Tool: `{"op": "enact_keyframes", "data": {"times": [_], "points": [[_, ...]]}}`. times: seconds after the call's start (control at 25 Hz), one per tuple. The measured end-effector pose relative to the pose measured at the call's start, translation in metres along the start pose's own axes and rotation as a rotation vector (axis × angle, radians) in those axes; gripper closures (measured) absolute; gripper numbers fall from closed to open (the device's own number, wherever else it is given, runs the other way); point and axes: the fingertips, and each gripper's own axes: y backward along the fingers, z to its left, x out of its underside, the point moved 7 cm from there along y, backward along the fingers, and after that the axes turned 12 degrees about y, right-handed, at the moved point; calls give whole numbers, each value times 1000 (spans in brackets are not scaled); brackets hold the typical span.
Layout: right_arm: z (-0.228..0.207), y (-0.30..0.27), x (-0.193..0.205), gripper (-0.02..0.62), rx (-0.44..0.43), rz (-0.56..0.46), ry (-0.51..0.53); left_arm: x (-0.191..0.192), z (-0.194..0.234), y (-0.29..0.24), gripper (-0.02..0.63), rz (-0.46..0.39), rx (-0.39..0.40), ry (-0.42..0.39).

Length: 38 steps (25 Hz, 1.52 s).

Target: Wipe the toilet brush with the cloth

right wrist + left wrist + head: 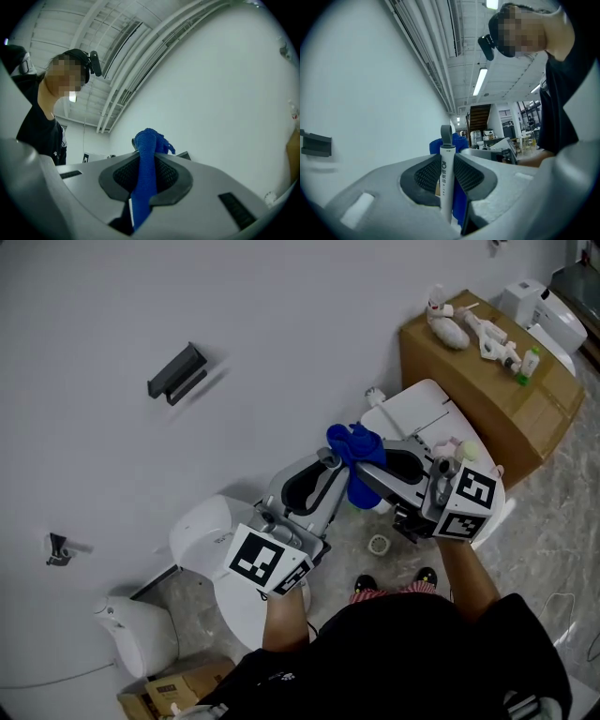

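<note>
Left hand-held gripper (446,164) was clamped on the slim white plastic toilet brush handle (446,180) with a grey loop. Right hand-held gripper (146,161) pinched the blue cloth (144,183), bunched against the loop end in mid-air. Brush head not visible.

Risk: a sideways wipe could lever the handle round in the pads or drag the thinly pinched cloth free.

Brown cardboard box (525,413) looked shut, contents hidden.

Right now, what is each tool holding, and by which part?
The left tool grips the toilet brush by its white handle, just below the grey hanging loop. The right tool pinches the blue cloth along a bunched fold.
</note>
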Motion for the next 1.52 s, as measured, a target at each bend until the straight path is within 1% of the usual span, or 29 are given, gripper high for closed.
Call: {"op": "enact_keyframes", "data": {"times": [0.16, 0.36, 0.56, 0.88, 1.16, 1.52], "points": [[2, 1, 2, 534, 4, 7, -4, 0, -1, 2, 518, -3, 6, 12], [3, 1, 6, 534, 28, 23, 4, -7, -1, 2, 518, -10, 17, -2], [3, 11, 1, 534, 41, 31, 25, -13, -11, -4, 518, -34, 31, -3], [5, 21, -3, 534, 80, 28, 26, -21, -21, -10, 518, -62, 67, -11], [2, 32, -6, 534, 102, 37, 28, -24, -28, -18, 518, -71, 91, 1], [-2, 39, -4, 534, 123, 61, 35, -29, -33, -25, 518, -79, 109, -8]]}}
